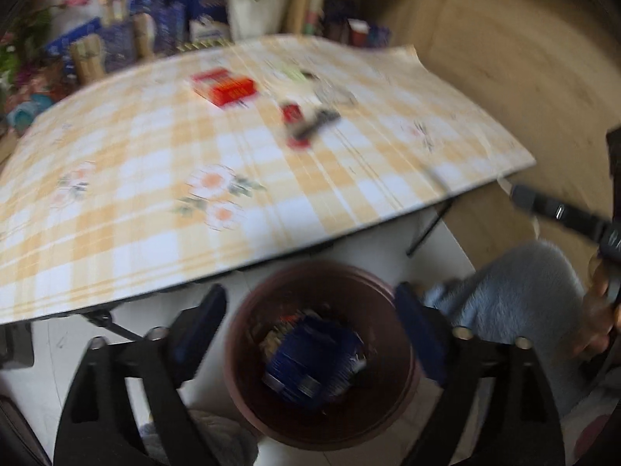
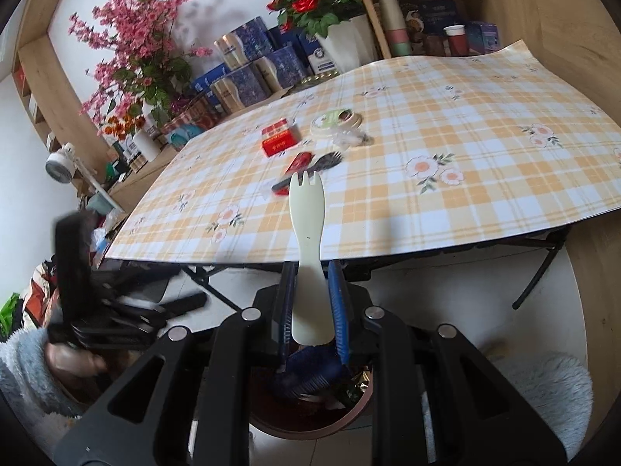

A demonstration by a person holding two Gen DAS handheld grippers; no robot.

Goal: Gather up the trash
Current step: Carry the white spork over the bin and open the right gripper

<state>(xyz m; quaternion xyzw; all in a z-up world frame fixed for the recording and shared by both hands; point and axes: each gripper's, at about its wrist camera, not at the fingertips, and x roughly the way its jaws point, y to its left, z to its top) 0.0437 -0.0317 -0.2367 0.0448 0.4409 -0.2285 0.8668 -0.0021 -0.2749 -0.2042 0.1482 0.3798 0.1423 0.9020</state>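
A big table (image 2: pixel 465 124) with a yellow and white checked cloth with flowers fills most of both views. Its near edge hangs over a white floor.

Behind the table, at about 11 o'clock in the right wrist view, stand pink flowers (image 2: pixel 128 39). At 12 o'clock is a white pot of red roses (image 2: pixel 310 0), with blue boxes (image 2: pixel 252 62) stacked between them.

On the floor just in front of the table sits a round brown trash bin (image 1: pixel 392 400). A blue packet (image 1: pixel 310 361) lies inside it with other scraps. In the left wrist view the bin is at 6 o'clock.

The left gripper (image 1: pixel 310 334) hangs over the bin. Its two blue fingers are spread wide, one on each side of the bin's mouth, and nothing is between them.

The right gripper (image 2: pixel 312 310) is pinching a white plastic spork (image 2: pixel 307 225) by its handle. The spork stands up with its prongs at 12 o'clock, over the table's edge. The bin shows just below this gripper.

A fuzzy grey-blue sleeve (image 1: pixel 516 287) shows at 3 o'clock in the left wrist view.

More trash lies near the middle of the table. There is a red box (image 2: pixel 280 136), then a round white lid (image 2: pixel 335 119) at its 3 o'clock. Nearer to us are a small red packet (image 2: pixel 299 162) and a dark plastic fork (image 2: pixel 328 160) just beside it.
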